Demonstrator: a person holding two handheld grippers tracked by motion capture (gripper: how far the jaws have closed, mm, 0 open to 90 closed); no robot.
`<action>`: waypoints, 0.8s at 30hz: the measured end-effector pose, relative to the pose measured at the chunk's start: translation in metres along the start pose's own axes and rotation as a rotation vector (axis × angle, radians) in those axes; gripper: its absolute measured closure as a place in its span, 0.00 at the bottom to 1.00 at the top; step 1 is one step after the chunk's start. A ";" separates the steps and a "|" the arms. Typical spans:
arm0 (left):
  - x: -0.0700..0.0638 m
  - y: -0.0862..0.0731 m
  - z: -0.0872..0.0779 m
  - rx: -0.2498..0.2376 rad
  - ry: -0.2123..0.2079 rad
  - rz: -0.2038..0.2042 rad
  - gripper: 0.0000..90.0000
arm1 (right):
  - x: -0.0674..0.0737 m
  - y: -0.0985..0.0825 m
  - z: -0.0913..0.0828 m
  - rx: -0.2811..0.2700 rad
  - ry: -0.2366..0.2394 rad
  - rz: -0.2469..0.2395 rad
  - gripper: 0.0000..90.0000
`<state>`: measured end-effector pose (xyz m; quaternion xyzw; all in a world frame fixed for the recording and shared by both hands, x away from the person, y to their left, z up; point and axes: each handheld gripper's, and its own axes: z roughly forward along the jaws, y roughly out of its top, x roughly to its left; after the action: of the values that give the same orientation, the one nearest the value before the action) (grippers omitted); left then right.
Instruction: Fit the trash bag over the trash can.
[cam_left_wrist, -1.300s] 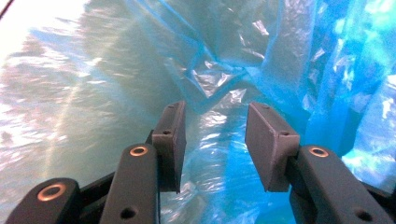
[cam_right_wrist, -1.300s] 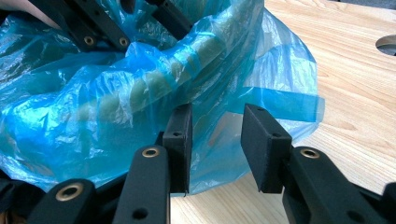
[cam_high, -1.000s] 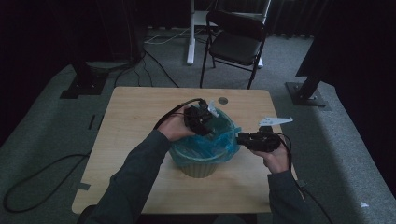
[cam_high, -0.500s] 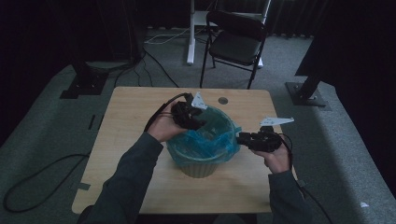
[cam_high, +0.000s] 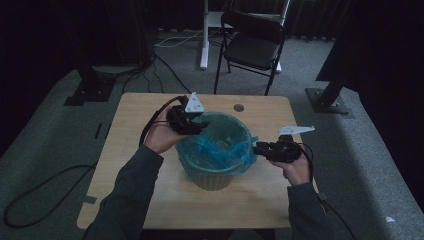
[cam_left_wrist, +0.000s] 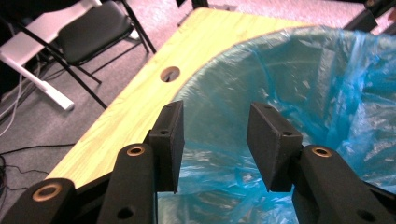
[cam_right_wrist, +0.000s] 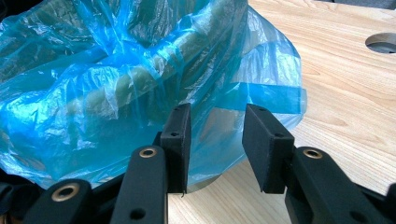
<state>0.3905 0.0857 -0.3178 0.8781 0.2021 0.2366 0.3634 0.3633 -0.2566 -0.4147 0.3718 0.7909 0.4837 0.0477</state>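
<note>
A bin (cam_high: 216, 175) lined with a blue bag (cam_high: 220, 145) stands near the middle of a wooden counter (cam_high: 135, 145). The bag's edge is folded over the bin's rim.

The left hand-held gripper (cam_high: 200, 125) sits at the rim's far left, jaws apart and empty, pointing across the bag's mouth; in the left gripper view (cam_left_wrist: 215, 140) the bag lies beyond the gap, not pinched.

The right hand-held gripper (cam_high: 257, 148) is just beside the rim's right side. Its jaws stand apart; in the right gripper view (cam_right_wrist: 215, 140) loose bag film lies between them, unpressed.

A black chair (cam_high: 252, 45) stands beyond the counter.
</note>
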 end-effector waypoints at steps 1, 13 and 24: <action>0.001 -0.001 -0.002 -0.010 0.003 -0.009 0.62 | 0.000 0.000 0.000 0.000 0.000 0.000 0.68; 0.012 -0.012 -0.015 -0.061 0.047 -0.085 0.62 | -0.002 -0.001 0.001 -0.001 0.003 0.005 0.68; 0.025 -0.032 -0.020 -0.075 0.078 -0.165 0.62 | -0.003 -0.001 0.003 0.003 0.011 0.008 0.68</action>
<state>0.3940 0.1307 -0.3224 0.8345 0.2788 0.2471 0.4059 0.3667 -0.2568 -0.4177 0.3726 0.7903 0.4847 0.0409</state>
